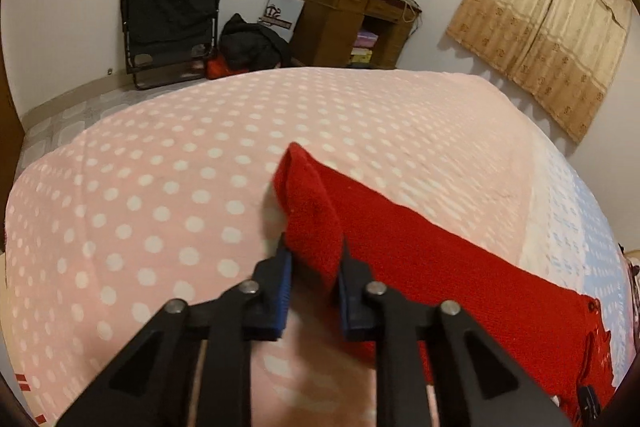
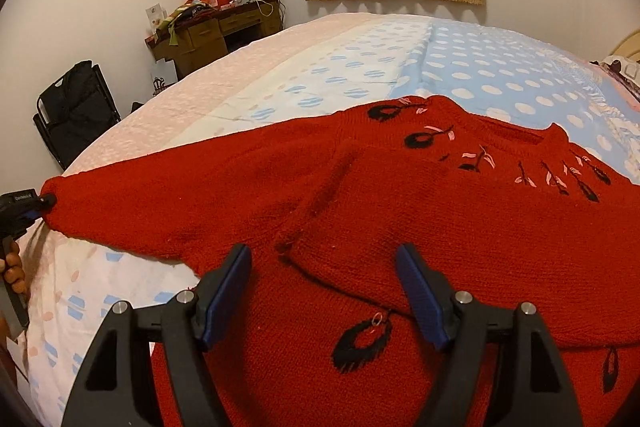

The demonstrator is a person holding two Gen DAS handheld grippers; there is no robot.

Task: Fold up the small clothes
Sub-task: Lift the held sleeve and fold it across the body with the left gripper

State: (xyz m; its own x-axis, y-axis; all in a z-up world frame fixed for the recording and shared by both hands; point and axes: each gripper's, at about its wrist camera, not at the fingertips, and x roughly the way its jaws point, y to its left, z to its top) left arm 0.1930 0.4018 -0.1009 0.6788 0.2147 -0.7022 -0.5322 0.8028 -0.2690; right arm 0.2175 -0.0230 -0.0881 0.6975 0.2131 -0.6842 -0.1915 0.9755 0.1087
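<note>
A red knitted sweater (image 2: pixel 280 187) with black and pink feather embroidery lies flat on the polka-dot bed cover (image 2: pixel 480 67), one sleeve stretched out to the left. My left gripper (image 1: pixel 314 259) is shut on that sleeve's cuff (image 1: pixel 308 199), which stands up folded between the blue pads. In the right wrist view the left gripper (image 2: pixel 28 205) shows at the sleeve's far end, held by a person's hand (image 2: pixel 12 267). My right gripper (image 2: pixel 322 255) hangs open over the sweater's body near the armpit, with the knit below its fingers and nothing pinched.
The bed cover (image 1: pixel 160 167) is pink with white dots on the left and turns blue on the right. Beyond the bed stand a black folding chair (image 1: pixel 172 11), a dark bag (image 1: pixel 248 43) on the floor, a cluttered wooden desk (image 1: pixel 344 19) and a beige curtain (image 1: pixel 552 27).
</note>
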